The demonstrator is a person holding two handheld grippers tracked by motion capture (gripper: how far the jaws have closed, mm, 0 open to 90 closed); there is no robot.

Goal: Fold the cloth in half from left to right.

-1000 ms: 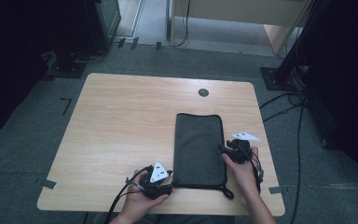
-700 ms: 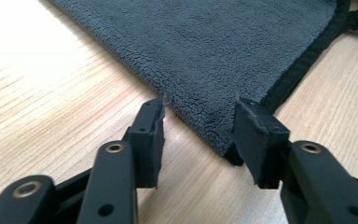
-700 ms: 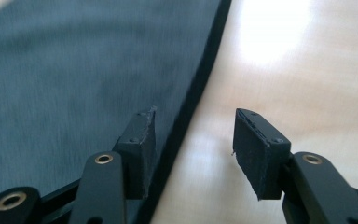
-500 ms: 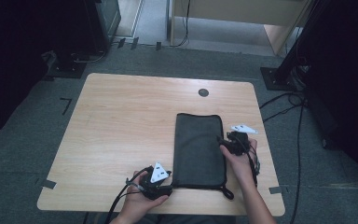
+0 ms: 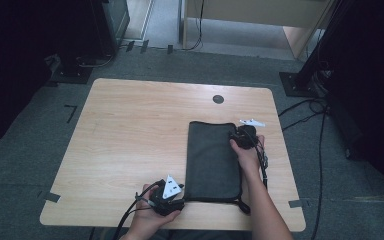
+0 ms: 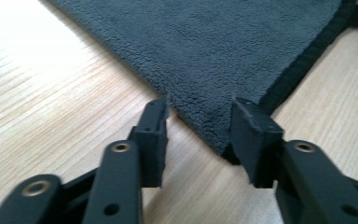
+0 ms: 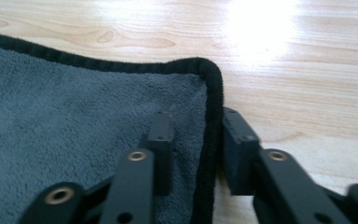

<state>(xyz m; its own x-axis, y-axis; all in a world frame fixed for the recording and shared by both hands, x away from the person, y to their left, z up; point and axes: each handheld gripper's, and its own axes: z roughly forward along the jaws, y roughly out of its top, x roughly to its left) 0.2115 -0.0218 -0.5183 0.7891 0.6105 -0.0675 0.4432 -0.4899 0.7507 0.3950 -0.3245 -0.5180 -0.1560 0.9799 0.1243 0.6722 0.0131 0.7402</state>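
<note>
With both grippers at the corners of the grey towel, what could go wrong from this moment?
1. The left gripper is open around the near corner of the towel; only the tip lies between the jaws, so a pinch may slip off.
2. The right gripper straddles the black hem near the far corner; it might catch just the hem, or only one layer if the towel is folded.
3. The towel lies close to the right edge of the table, so a pull could drag it over.
</note>
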